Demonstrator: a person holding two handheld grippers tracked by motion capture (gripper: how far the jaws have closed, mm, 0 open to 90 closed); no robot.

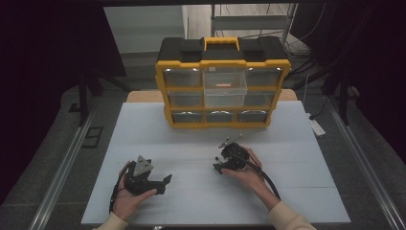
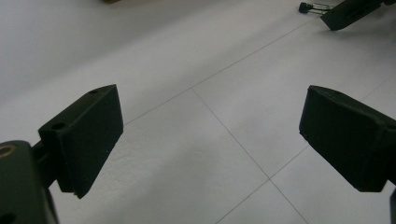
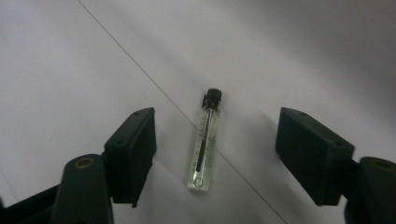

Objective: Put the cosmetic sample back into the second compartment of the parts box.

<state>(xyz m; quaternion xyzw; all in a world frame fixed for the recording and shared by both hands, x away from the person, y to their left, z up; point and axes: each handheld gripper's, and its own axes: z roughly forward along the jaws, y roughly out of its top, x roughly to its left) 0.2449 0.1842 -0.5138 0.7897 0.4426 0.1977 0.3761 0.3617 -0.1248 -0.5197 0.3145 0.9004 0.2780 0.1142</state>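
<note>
Vial [image 3: 205, 142] is lying flat on the white table [image 3: 70, 70] between your right gripper's [image 3: 215, 156] half-open, empty jaws, its length running straight down the gap, cap pointing away from you.

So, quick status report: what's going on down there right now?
Right gripper open, jaws either side of small glass vial lying on table. Left gripper open, nothing between them. Nothing in the way.

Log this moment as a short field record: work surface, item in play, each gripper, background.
surface: white table
item: small glass vial with black cap, lying flat on the table
right gripper: jaws open either side of the vial, not touching it
left gripper: jaws open, nothing between them
background: yellow and black drawer organizer, one middle drawer pulled out
</note>
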